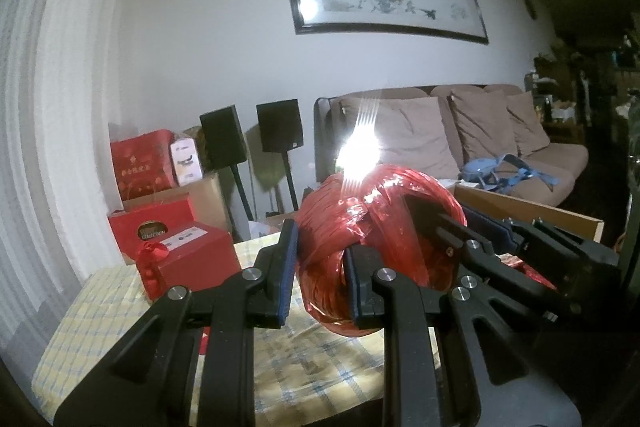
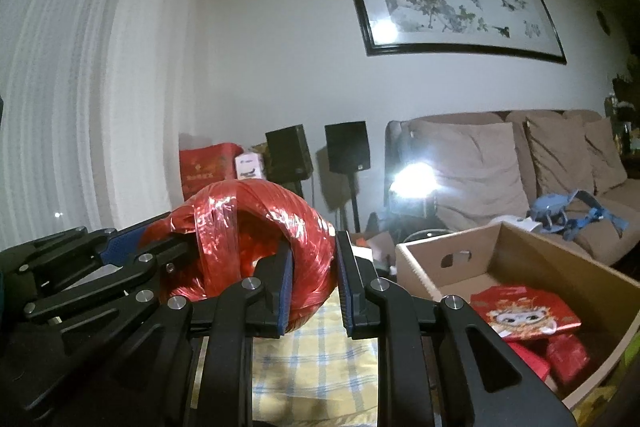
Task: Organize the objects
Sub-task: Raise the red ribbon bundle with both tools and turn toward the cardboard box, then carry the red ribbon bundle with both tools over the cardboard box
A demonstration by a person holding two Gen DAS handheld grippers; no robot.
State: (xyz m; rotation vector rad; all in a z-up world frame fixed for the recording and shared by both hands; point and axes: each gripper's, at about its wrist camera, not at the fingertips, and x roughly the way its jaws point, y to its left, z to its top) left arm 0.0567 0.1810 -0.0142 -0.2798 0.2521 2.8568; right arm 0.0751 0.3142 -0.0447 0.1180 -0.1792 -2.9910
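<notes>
Two tongs share one load here: your left tongs (image 1: 320,275) are clamped on the left side of the red ribbon spool (image 1: 376,251), and your right tongs (image 2: 314,291) are clamped on its right side, each pinching the ring's wall. The spool hangs clear above the checked desk (image 1: 100,327), held between you. The open cardboard box (image 2: 532,247) stands just right of it, with red packets (image 2: 524,311) already inside. I judge the step to be carrying the spool across to that box. Keep both grips firm and move the hands together, since the slick wrap may slip if one pulls ahead. Lift it over the near wall, then lower before releasing.
</notes>
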